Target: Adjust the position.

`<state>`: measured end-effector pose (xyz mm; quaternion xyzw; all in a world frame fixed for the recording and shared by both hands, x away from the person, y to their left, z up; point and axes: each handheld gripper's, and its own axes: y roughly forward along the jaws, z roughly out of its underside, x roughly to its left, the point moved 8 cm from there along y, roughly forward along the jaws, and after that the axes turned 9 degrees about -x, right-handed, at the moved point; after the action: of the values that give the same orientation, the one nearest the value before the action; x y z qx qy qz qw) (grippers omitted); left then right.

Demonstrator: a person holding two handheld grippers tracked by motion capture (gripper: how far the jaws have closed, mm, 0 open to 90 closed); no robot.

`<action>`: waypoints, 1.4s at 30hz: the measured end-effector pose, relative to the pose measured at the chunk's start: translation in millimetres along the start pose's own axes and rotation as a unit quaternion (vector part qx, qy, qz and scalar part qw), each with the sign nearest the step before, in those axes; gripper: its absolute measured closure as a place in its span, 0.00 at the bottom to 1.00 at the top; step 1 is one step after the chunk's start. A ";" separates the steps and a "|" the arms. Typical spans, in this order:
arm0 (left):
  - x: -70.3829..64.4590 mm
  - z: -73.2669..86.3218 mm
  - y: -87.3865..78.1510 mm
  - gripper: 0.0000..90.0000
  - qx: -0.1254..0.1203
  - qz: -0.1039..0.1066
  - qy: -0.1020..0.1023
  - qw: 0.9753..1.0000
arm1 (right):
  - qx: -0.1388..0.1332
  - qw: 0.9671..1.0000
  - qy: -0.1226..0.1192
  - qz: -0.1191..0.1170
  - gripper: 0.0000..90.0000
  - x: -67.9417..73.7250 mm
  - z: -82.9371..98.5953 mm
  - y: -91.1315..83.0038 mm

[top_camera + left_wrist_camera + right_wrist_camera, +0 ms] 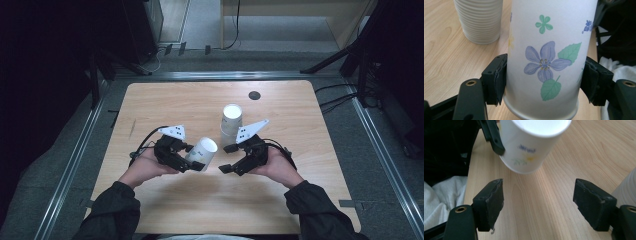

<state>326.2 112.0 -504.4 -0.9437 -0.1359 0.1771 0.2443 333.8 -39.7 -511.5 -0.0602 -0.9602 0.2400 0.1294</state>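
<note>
wood table (165, 100), dark round grommet (254, 95) at far right of it, metal rail (75, 155) along left, cables (335, 97) on floor right, grey floor (210, 25) far

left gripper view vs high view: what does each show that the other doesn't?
Left gripper view: the printed purple flower and green leaves on the paper cup, with both pads pressed on its sides. High view: the person's hands, the right gripper open and apart from the cup, and the dark round spot near the table's far edge. Both: the held cup, the left gripper, the stack of cups and the wooden tabletop.
</note>
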 end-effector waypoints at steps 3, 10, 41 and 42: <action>2.3 -2.6 -2.1 0.33 0.015 -0.005 0.001 1.000 | 0.003 1.000 -0.002 -0.001 0.28 0.3 1.1 0.1; 6.6 -12.8 -7.9 0.33 0.051 0.003 0.013 0.999 | -0.008 1.000 -0.006 0.001 0.28 0.3 -2.5 -2.5; -11.9 10.0 33.8 0.33 0.156 0.022 0.096 0.983 | -0.002 1.000 -0.027 -0.016 0.29 9.6 0.0 8.6; -12.5 10.3 34.7 0.33 0.156 0.024 0.095 0.983 | -0.002 1.000 -0.027 -0.016 0.29 9.6 0.0 8.6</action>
<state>316.7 82.6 -527.1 -0.9093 -0.0605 0.1114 0.3964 325.1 -30.4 -513.5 -0.0381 -0.9646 0.2379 0.1074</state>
